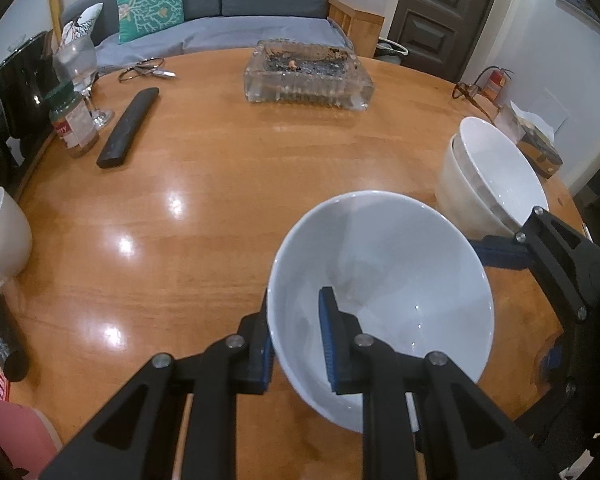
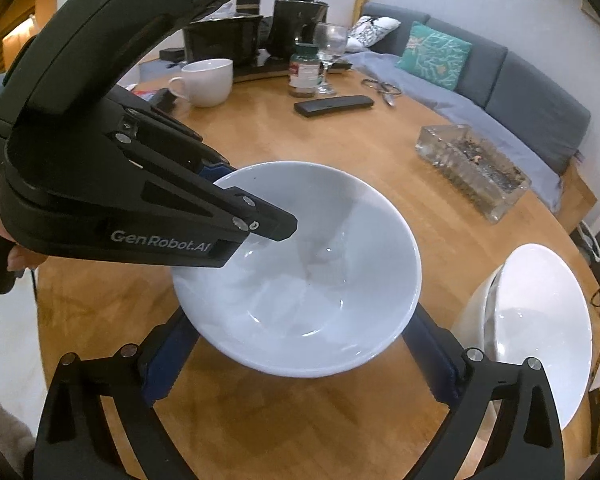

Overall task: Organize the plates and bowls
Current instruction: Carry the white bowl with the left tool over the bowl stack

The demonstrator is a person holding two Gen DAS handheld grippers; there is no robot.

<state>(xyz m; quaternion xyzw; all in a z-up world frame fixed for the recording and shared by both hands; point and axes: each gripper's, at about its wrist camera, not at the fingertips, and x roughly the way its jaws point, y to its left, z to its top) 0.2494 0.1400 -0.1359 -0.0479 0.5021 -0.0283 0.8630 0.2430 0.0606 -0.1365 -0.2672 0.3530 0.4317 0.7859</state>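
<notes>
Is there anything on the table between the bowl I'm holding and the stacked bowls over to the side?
Nothing visible. The held bowl, pinched at its rim by the left tongs, sits beside the stacked bowls with only bare table between them. The open right tongs straddle the held bowl, not the gap.

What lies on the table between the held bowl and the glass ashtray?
Nothing: only bare table lies between the bowl and the ashtray, as both views show.
</notes>
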